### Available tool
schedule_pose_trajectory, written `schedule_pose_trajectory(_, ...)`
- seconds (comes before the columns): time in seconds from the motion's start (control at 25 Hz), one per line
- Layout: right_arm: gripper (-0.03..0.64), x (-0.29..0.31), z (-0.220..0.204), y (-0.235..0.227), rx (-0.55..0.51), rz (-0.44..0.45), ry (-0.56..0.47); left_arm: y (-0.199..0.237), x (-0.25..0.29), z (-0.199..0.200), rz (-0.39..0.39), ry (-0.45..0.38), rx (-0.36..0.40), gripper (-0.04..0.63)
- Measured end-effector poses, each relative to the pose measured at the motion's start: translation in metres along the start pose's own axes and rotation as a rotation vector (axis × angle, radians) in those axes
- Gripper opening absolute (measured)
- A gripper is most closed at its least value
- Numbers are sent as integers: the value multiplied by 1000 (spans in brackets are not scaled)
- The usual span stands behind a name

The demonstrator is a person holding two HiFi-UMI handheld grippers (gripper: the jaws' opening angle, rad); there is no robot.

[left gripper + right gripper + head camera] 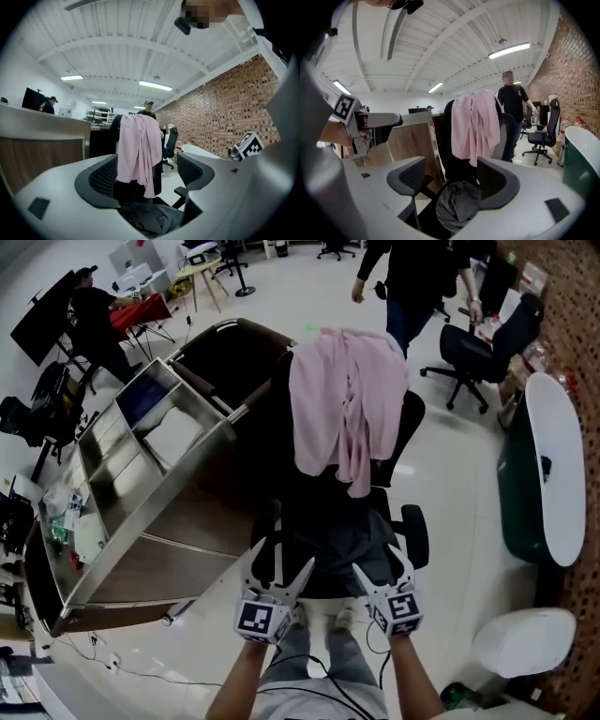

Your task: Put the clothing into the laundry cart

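- Your left gripper point(281, 561) is held low, near the front edge of the office chair point(413, 532) seat. Its jaws stand apart, with nothing between the pads.
- Your right gripper point(380, 563) is just beside the left one, at about the same level. Its jaws also stand apart, and no cloth touches the pads.
- A crumpled grey garment point(336, 532) lies on the seat directly ahead of both grippers, just beyond their fingertips. In each gripper view it shows low in the gap between the jaws, clear of them.
- A pink garment point(342, 399) is draped over the top of the chair's backrest, farther ahead of the grippers and above the grey garment. Its loose end hangs down the side of the backrest that faces you.
- The laundry cart point(131, 486) stands to the left of the left gripper, just beside the chair. It has wood-tone outer panels and a steel-lined interior. Neither garment is in it.
- A person in dark clothing point(412, 277) stands beyond the chair, well apart from both grippers.
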State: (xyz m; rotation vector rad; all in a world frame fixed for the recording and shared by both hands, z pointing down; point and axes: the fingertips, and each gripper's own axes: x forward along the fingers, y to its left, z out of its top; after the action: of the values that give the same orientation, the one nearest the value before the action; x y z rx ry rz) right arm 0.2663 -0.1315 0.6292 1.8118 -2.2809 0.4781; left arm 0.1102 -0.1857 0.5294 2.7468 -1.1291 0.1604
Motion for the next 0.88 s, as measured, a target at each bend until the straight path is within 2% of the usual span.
schedule_pose_trajectory(0.12, 354, 29, -45, -5, -25, 14, 83, 17, 8, -43, -4, 37, 30, 382)
schedule_pose_trajectory(0.32, 356, 86, -106, -6, -47, 73, 214, 22, 37, -70, -42, 77, -23, 382)
schedule_pose_trajectory(0.6, 381, 165, -205, -14, -59, 128, 389, 34, 59, -123, -92, 131, -43, 382)
schedule_pose_trajectory(0.72, 434, 198, -245, -12, -47, 160, 456, 39, 61, -143, -107, 155, -60, 382)
schedule_pose_trajectory(0.88, 611, 241, -292, -13, -63, 155, 537, 53, 56, -167, -96, 188, -89, 382)
